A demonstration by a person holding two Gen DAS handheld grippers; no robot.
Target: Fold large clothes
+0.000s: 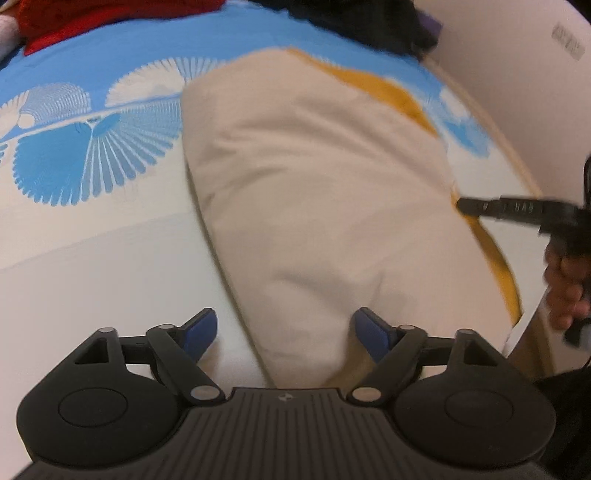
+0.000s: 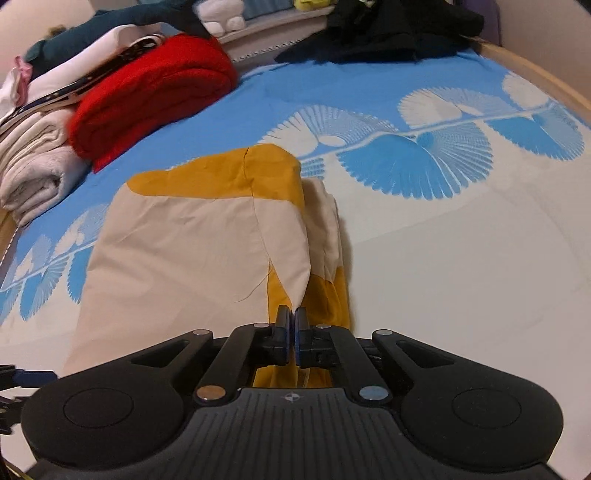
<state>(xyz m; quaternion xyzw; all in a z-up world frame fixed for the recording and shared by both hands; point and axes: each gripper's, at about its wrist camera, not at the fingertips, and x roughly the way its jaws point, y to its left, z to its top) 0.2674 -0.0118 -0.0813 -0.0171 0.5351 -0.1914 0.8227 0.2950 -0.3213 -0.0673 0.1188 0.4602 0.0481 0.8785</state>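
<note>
A beige and mustard-yellow garment (image 1: 325, 206) lies partly folded on the blue and white bedsheet (image 1: 92, 155). My left gripper (image 1: 284, 330) is open just above its near end, jaws wide apart with the cloth between and below them. In the right wrist view the same garment (image 2: 192, 243) lies in front, with a yellow band at its far end. My right gripper (image 2: 291, 325) is shut on the garment's edge, where beige and yellow cloth meet. The right gripper also shows at the right edge of the left wrist view (image 1: 476, 206).
A folded red blanket (image 2: 155, 92) and folded white cloths (image 2: 33, 173) are stacked at the left of the bed. Black clothes (image 2: 388, 33) lie at the far end. The bed's wooden edge (image 2: 546, 81) runs along the right.
</note>
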